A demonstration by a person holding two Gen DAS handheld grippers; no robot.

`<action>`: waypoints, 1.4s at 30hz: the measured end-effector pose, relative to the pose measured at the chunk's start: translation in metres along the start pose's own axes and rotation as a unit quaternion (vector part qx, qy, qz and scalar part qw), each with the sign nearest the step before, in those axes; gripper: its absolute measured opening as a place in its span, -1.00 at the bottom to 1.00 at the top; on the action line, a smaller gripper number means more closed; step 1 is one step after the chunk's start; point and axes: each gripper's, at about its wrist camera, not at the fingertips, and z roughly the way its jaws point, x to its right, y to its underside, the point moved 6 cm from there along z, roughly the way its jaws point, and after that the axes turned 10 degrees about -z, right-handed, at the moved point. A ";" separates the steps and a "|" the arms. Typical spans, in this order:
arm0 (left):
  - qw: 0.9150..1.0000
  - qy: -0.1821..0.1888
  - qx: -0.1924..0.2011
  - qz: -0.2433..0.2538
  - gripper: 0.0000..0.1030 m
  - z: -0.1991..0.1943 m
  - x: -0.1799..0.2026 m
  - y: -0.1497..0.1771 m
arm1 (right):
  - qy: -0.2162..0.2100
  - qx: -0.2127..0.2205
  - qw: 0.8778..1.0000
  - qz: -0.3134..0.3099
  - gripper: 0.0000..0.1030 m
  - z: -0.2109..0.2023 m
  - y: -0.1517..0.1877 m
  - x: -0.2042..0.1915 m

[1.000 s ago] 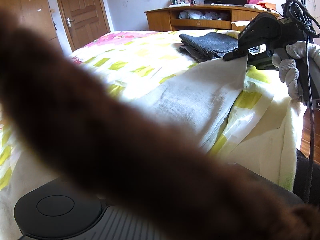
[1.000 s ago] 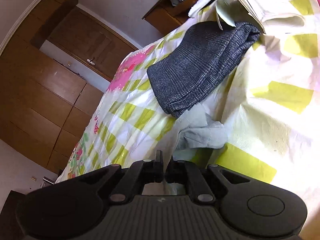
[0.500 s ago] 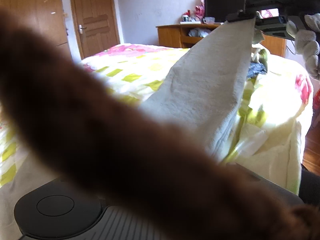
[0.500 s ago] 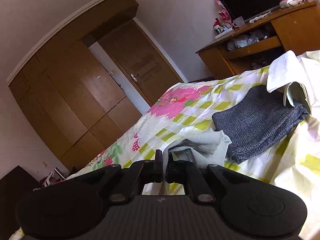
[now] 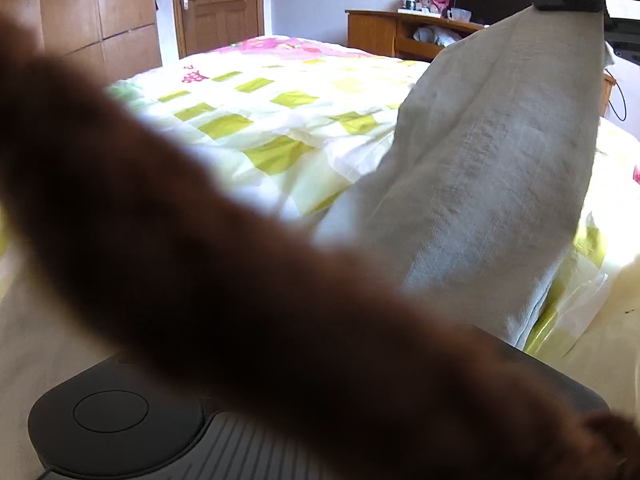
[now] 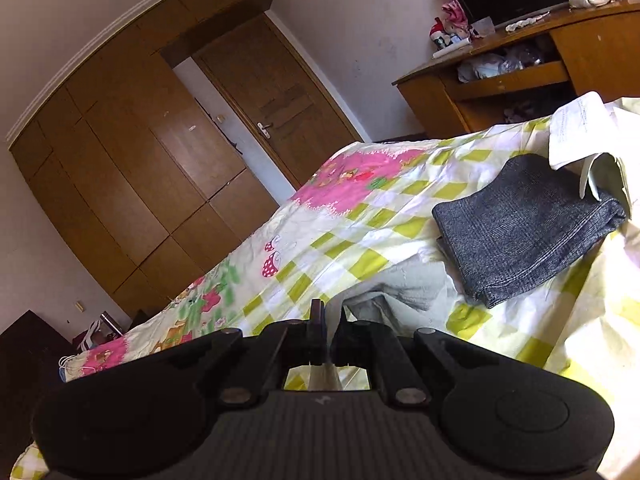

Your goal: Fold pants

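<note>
right gripper (image 6: 326, 326) had its jaws pinched tight on a corner of the pale grey pants (image 5: 492, 184), which hung from the jaws down onto the checked bedspread (image 5: 256, 120). folded dark grey garment (image 6: 528, 232) lay ahead-right of them. couldn't tell the left jaws, a blurry brown sleeve (image 5: 200, 264) covered them.

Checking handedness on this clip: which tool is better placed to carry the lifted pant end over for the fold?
Right. The right tool is shut on the light grey pants, holding them raised; the left view is blocked.
</note>
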 end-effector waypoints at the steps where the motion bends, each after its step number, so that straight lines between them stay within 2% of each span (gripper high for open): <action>1: 1.000 0.002 0.012 0.004 -0.24 -0.009 0.000 -0.001 | -0.006 0.003 1.000 -0.008 -0.59 -0.001 0.000 -0.007; 3: 0.999 0.012 0.030 0.004 -0.19 -0.030 -0.003 -0.004 | -0.020 0.008 0.999 -0.033 -0.59 -0.002 0.000 -0.027; 5: 0.999 0.004 0.035 0.004 -0.18 -0.048 -0.016 -0.003 | -0.050 0.010 0.996 -0.070 -0.59 -0.001 -0.001 -0.059; 7: 0.999 -0.015 0.030 0.005 -0.18 -0.062 -0.035 0.003 | -0.090 0.007 0.990 -0.107 -0.59 0.001 0.002 -0.098; 9: 0.999 -0.045 0.029 -0.001 -0.18 -0.079 -0.061 0.010 | -0.127 0.007 0.979 -0.161 -0.59 0.003 0.012 -0.144; 12: 0.995 -0.093 0.037 -0.017 -0.18 -0.114 -0.103 0.022 | -0.190 -0.014 0.951 -0.244 -0.59 0.009 0.050 -0.216; 15: 0.988 -0.141 0.045 -0.041 -0.12 -0.153 -0.141 0.036 | -0.253 -0.072 0.913 -0.313 -0.59 0.022 0.121 -0.276; 16: 0.985 -0.157 0.045 -0.053 -0.11 -0.166 -0.152 0.043 | -0.264 -0.094 0.896 -0.346 -0.59 0.027 0.152 -0.291; 18: 0.979 -0.182 0.043 -0.082 -0.11 -0.190 -0.174 0.061 | -0.278 -0.139 0.870 -0.382 -0.59 0.035 0.208 -0.309; 20: 0.974 -0.199 0.033 -0.107 -0.11 -0.207 -0.189 0.078 | -0.284 -0.181 0.853 -0.399 -0.59 0.040 0.252 -0.315; 22: 0.969 -0.210 0.024 -0.125 -0.11 -0.216 -0.196 0.093 | -0.282 -0.198 0.839 -0.420 -0.59 0.041 0.281 -0.317; 25: 0.967 -0.206 0.018 -0.149 -0.11 -0.220 -0.201 0.108 | -0.274 -0.193 0.824 -0.456 -0.59 0.032 0.302 -0.318; 29: 0.968 -0.192 0.029 -0.159 -0.10 -0.220 -0.201 0.111 | -0.263 -0.194 0.825 -0.461 -0.59 0.035 0.297 -0.317; 37: 0.966 -0.177 0.057 -0.180 -0.10 -0.227 -0.210 0.118 | -0.256 -0.158 0.857 -0.418 -0.59 0.035 0.255 -0.342; 40: 0.965 -0.175 0.063 -0.184 -0.10 -0.231 -0.211 0.120 | -0.279 -0.126 0.855 -0.418 -0.59 0.025 0.244 -0.367; 42: 0.964 -0.177 0.065 -0.188 -0.10 -0.235 -0.213 0.122 | -0.301 -0.112 0.848 -0.422 -0.59 0.019 0.246 -0.388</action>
